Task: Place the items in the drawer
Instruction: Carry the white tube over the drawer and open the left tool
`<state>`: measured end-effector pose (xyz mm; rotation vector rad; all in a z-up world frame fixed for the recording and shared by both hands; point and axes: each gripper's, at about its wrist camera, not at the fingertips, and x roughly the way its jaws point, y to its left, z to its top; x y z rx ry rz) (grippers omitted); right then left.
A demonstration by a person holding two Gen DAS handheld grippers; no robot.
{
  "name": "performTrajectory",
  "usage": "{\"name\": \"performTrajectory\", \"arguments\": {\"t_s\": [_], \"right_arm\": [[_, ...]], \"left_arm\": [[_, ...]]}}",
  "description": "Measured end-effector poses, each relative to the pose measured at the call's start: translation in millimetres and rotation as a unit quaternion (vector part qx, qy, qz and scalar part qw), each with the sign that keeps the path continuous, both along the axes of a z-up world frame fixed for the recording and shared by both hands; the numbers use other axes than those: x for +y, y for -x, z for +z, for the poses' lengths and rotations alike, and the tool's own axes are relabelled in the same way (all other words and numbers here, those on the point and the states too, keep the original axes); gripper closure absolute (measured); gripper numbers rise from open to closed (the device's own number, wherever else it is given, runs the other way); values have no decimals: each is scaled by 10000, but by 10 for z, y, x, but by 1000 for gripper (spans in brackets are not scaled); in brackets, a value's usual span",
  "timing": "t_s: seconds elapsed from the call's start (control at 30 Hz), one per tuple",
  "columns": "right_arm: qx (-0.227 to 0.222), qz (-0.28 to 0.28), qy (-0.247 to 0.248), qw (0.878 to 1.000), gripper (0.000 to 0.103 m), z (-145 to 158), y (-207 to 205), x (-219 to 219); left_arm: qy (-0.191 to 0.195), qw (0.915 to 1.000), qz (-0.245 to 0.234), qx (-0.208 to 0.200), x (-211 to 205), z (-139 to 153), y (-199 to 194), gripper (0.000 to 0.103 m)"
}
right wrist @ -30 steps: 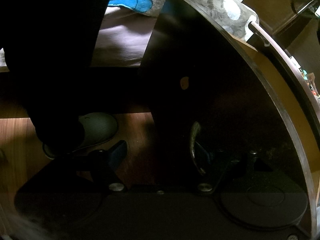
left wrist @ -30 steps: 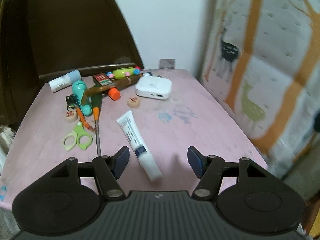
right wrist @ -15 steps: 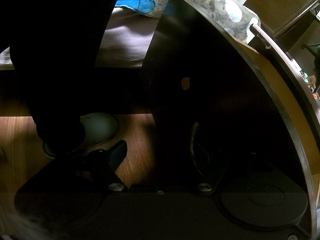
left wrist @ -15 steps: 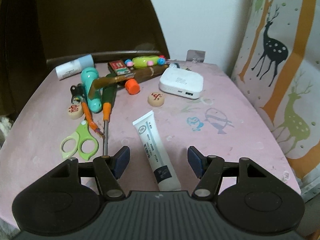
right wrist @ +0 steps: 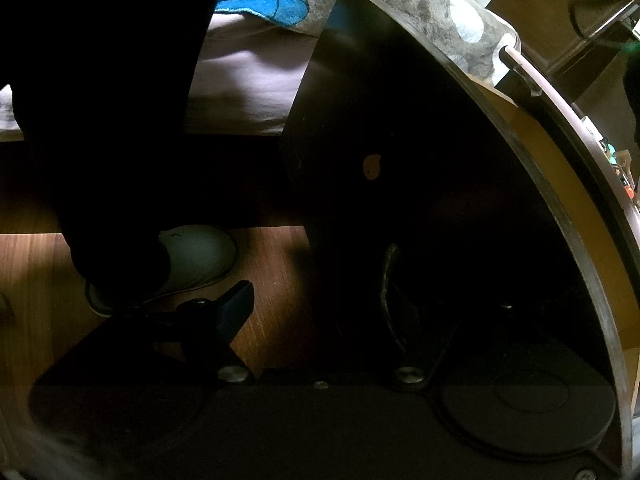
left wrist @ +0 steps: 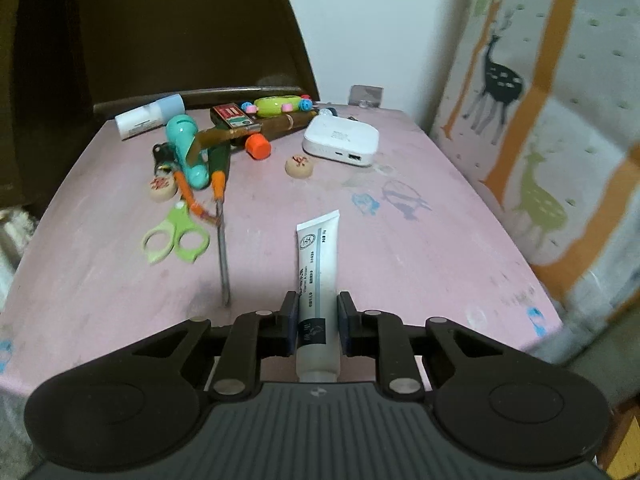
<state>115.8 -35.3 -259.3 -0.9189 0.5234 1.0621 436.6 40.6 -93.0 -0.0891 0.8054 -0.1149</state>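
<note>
Closing since half a second ago, when it stood spread, my left gripper point(left wrist: 318, 322) now pinches the white tube point(left wrist: 318, 276) near its dark capped end, crimped tail pointing away over the pink table point(left wrist: 420, 248). Left to right beyond it lie the green scissors point(left wrist: 176, 236), a screwdriver point(left wrist: 220, 216), a round wooden piece point(left wrist: 298, 167) and a white box point(left wrist: 341, 140). Only my right gripper point(right wrist: 320, 304), jaws apart as before, sees the dark drawer front point(right wrist: 420, 160), its curved handle point(right wrist: 387, 292) by the right finger, and a shoe point(right wrist: 192, 260) on the wooden floor point(right wrist: 36, 280).
</note>
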Motion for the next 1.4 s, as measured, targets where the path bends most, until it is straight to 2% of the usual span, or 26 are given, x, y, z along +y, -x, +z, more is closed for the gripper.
{"name": "performTrajectory", "arguments": {"t_s": [0.27, 0.47, 0.6, 0.77, 1.03, 1.2, 1.23, 1.3, 1.33, 1.4], "right_arm": [[-18, -38, 24, 10000, 31, -6, 13, 11], [-45, -41, 47, 10000, 30, -20, 17, 17], [-51, -33, 51, 10000, 30, -25, 14, 10], [-54, -17, 49, 10000, 30, -27, 12, 6], [-69, 13, 56, 10000, 30, -22, 30, 41], [-63, 35, 54, 10000, 30, -20, 33, 42], [-64, 34, 54, 10000, 30, -20, 36, 40], [-56, 81, 30, 9999, 30, -24, 19, -18], [-46, 139, 28, 9999, 30, -22, -12, -50], [-33, 202, 29, 9998, 30, -17, -47, -79]], "left_arm": [[102, 9977, -658, 131, -54, 102, 762, 84], [84, 9900, -1236, 676, -237, -156, 1140, 84], [46, 9817, -1525, 1142, -418, -469, 1151, 84], [-18, 9712, -1764, 1604, -665, -844, 981, 84], [386, 9703, -1425, 1915, -912, -1105, 643, 84], [332, 9646, -1530, 2123, -1015, -1219, 631, 83], [277, 9653, -1546, 2085, -1014, -1203, 652, 79], [213, 9664, -1598, 2002, -999, -1127, 689, 59], [166, 9688, -1581, 1903, -978, -1071, 706, 43], [82, 9735, -1528, 1697, -906, -929, 734, 43]]}}
